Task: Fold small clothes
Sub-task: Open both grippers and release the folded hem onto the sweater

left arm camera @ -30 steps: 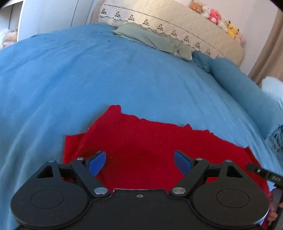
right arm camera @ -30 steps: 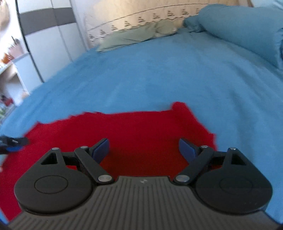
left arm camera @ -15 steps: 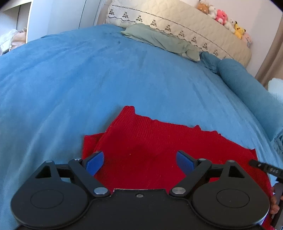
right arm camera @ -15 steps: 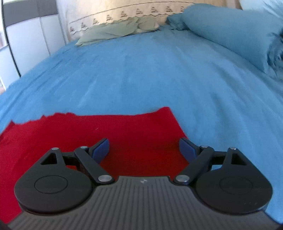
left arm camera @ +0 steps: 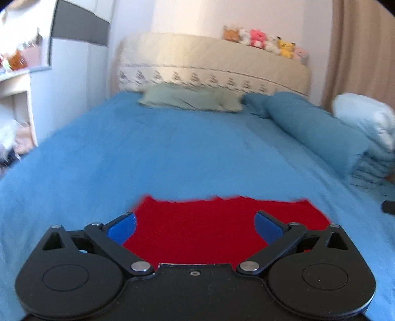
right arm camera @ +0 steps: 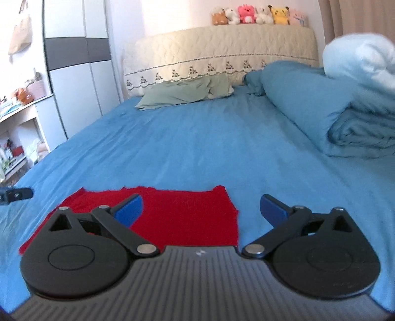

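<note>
The left claw (left arm camera: 195, 227) is seen with its blue pads spread wide and nothing gripped, its jaws having just been opening; the right claw (right arm camera: 200, 210) is likewise held apart and empty. The red garment (left arm camera: 197, 232) is laid flat on the blue bed sheet (right arm camera: 197, 143), below and in front of both claws; its far edge is shown ragged and roughly straight, and its right edge is seen between the right claw's pads. A wide stretch of bare sheet is left beyond the garment, up to a green pillow (right arm camera: 182, 92) at the quilted headboard (right arm camera: 222, 49); the right side is bounded by a rolled blue duvet (right arm camera: 308, 98) with a pale blanket (right arm camera: 360, 61) on top. Plush toys (right arm camera: 256, 14) are lined along the headboard; a wardrobe (right arm camera: 76, 61) and shelves are placed at the left. The garment's near part is hidden by the claw bodies; the left view is blurred.
</note>
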A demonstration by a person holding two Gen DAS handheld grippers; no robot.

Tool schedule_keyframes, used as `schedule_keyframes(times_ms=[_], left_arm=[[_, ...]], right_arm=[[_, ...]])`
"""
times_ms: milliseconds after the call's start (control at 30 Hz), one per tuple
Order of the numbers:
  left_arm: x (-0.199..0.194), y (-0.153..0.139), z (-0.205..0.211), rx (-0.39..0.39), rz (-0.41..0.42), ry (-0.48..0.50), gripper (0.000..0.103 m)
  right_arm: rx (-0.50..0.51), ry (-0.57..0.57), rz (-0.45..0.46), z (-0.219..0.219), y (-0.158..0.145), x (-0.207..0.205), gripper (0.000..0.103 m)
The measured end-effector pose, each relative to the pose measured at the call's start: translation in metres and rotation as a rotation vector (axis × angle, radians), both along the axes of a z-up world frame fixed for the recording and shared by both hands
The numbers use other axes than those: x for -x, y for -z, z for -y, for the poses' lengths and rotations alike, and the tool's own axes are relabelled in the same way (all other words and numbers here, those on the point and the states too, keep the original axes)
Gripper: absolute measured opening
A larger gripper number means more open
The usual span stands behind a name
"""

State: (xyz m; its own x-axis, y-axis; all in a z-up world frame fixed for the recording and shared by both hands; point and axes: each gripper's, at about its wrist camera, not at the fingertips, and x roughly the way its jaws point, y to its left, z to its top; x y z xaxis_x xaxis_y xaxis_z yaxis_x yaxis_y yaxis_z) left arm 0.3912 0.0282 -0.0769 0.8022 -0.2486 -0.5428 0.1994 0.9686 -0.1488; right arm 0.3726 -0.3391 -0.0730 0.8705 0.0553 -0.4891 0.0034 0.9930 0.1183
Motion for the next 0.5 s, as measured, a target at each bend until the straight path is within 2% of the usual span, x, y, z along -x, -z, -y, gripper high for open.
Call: schedule_keyframes(times_ms=[100, 267, 367, 500], left_arm=[[0.008, 0.016, 0.015, 0.056, -0.094, 0.039, 0.103], [0.014, 0.047, 0.039, 0.054, -0.173, 0.022, 0.103], [0.015, 0.060, 0.050, 0.038, -0.187, 0.028, 0.103], [0.012, 0.068, 0.054, 0.036, -0.199, 0.038, 0.103]], right_arm=[[-0.025, 0.038, -0.082, 0.000, 0.006, 0.033, 0.103], [-0.132, 0.143, -0.200, 0.002, 0.070, 0.073, 0.103], [-0.235, 0.160, -0.202, 0.004, 0.102, 0.085, 0.103], [-0.297, 0.155, -0.201, 0.000, 0.129, 0.077, 0.103]])
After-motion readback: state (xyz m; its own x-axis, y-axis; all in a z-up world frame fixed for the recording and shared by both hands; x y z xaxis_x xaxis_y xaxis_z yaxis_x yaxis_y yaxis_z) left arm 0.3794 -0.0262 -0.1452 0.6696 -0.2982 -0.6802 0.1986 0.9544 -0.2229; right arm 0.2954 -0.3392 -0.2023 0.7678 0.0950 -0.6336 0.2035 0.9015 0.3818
